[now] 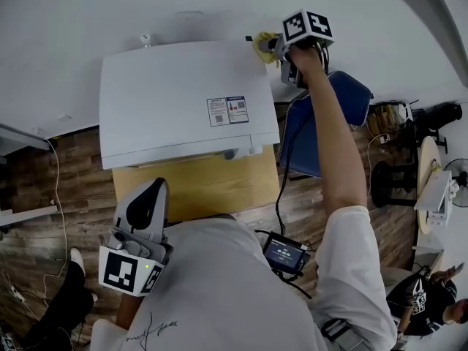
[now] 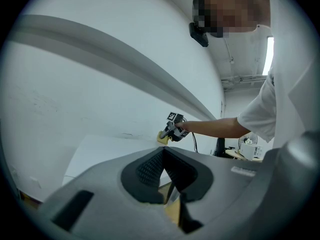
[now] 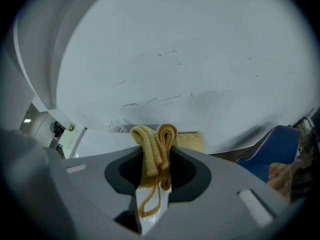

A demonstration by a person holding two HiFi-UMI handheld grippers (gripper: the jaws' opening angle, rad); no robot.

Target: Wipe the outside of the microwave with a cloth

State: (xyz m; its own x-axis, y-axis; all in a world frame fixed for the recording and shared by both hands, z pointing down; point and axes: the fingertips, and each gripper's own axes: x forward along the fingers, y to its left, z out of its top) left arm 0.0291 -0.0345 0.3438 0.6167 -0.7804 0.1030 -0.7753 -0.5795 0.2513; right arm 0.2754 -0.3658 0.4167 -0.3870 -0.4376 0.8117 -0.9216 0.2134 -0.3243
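Note:
The white microwave (image 1: 183,101) stands on a light wooden table (image 1: 197,185) against the wall; I see its top from above. My right gripper (image 1: 276,48) reaches to the microwave's far right corner, shut on a folded yellow cloth (image 1: 263,46). In the right gripper view the cloth (image 3: 155,144) bulges out between the jaws of that gripper (image 3: 156,156), just over the microwave's top (image 3: 95,144). My left gripper (image 1: 150,196) hangs near my body at the table's front, jaws together and holding nothing. The left gripper view shows those shut jaws (image 2: 162,154) and the cloth (image 2: 162,137) far off.
A blue chair (image 1: 325,123) stands right of the microwave, under my right arm. A small black screen unit (image 1: 285,254) with cables hangs at my waist. A round table (image 1: 431,189) and a seated person (image 1: 431,306) are at the far right. Wood floor surrounds the table.

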